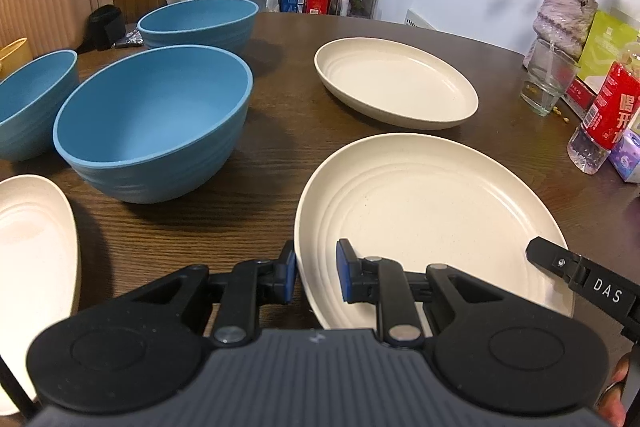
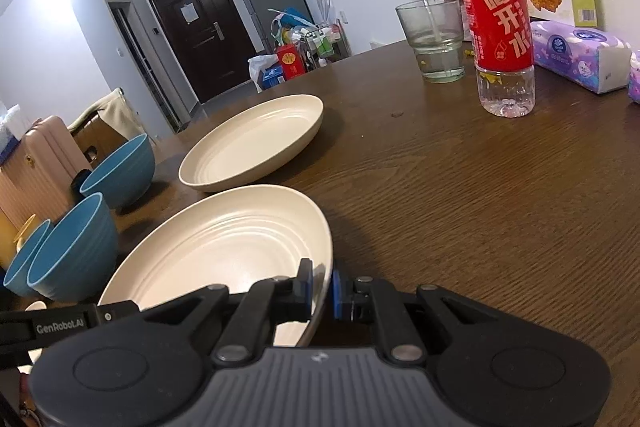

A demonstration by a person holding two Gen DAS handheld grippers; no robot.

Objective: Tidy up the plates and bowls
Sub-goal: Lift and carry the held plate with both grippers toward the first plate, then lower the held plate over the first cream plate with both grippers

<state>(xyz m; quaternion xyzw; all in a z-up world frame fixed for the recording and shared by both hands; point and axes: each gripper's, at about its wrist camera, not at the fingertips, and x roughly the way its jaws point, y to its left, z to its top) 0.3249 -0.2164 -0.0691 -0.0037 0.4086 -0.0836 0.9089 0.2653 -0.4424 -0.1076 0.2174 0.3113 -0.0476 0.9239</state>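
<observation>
Both hand-held grippers (image 1: 316, 277) (image 2: 320, 289) clamped on near cream plate (image 1: 432, 211); blue bowl (image 1: 160, 115) beside.

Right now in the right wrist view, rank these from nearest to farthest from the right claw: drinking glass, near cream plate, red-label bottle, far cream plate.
1. Near cream plate: in the right claw, rim pinched.
2. Far cream plate: just beyond, left of centre.
3. Red-label bottle: far right.
4. Drinking glass: behind the bottle, slightly left.

"DAS" on right gripper (image 1: 316, 277) arm; "GenRobot.AI" on left gripper (image 2: 320, 293) arm; "喝开水" on red bottle (image 2: 498, 15) label.
</observation>
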